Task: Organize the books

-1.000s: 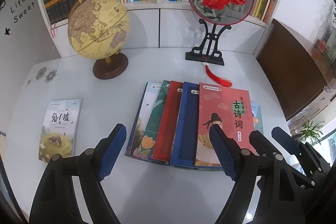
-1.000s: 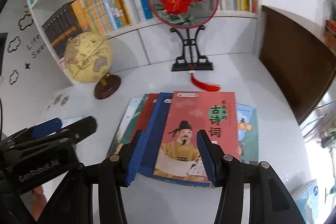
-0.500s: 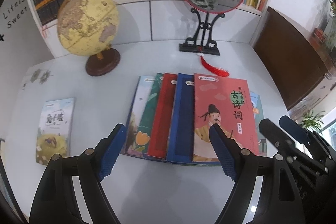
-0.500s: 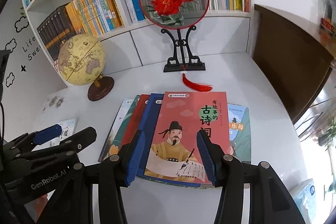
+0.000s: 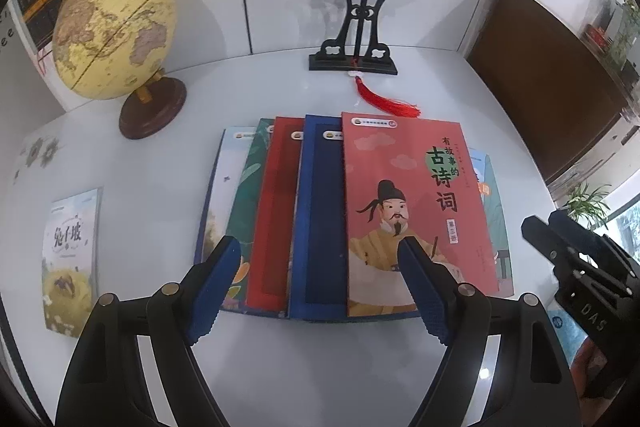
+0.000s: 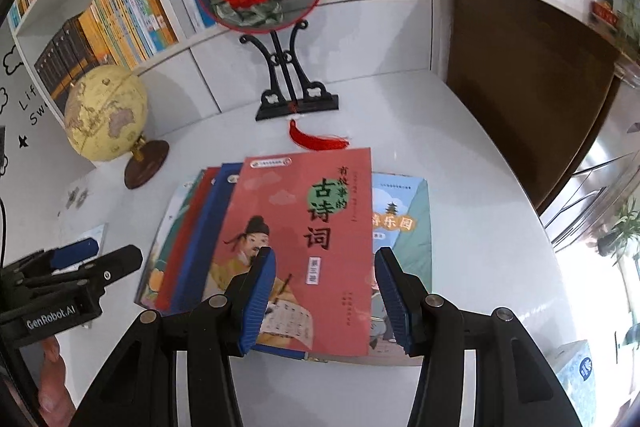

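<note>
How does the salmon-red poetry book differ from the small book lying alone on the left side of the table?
The salmon-red poetry book lies on top of a fanned row of overlapping books; the lone book lies apart, touching none. The poetry book's cover is red with a robed figure; the lone book's is pale with a yellow patch. The poetry book sits ahead of both grippers; the lone book lies off to the side. Both lie flat, face up, on the white table.

Two steep, close wrist views, sharing fanned books [image 5: 360, 219].
</note>
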### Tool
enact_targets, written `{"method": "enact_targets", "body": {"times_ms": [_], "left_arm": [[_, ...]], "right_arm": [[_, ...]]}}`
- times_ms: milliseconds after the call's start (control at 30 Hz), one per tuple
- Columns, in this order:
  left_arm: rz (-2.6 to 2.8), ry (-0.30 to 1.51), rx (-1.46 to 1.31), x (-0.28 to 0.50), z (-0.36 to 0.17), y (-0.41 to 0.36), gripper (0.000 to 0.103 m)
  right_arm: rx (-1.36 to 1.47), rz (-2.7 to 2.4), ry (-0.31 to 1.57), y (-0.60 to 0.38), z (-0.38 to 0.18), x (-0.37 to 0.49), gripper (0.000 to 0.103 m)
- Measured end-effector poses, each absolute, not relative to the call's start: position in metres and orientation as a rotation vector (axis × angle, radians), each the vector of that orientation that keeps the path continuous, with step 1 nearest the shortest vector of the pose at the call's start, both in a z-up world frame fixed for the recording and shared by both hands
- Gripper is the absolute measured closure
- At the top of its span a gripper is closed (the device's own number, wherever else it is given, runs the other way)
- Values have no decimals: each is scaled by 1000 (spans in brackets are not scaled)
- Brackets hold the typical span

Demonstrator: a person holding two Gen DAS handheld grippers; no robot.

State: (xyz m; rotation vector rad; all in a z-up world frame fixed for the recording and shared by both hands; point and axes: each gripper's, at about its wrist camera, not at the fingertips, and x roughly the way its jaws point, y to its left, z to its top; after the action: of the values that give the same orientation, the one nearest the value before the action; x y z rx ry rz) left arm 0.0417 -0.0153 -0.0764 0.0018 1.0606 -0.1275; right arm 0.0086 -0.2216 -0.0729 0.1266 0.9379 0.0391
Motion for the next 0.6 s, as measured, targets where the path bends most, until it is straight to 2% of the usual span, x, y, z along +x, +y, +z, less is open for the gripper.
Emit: {"method": "enact_targets", "body": {"times_ms": [200, 500, 600], "left_arm": [[-145, 1061, 24, 42, -81, -24, 24], [-215, 1093, -3, 61, -111, -31, 23], [-238, 1120, 0, 71, -130, -39, 23]], "right_arm": [[118, 35, 967, -222, -84, 11, 52], [74, 28, 979, -223, -105, 22, 33], [75, 33, 1009, -226, -123, 32, 31]]}}
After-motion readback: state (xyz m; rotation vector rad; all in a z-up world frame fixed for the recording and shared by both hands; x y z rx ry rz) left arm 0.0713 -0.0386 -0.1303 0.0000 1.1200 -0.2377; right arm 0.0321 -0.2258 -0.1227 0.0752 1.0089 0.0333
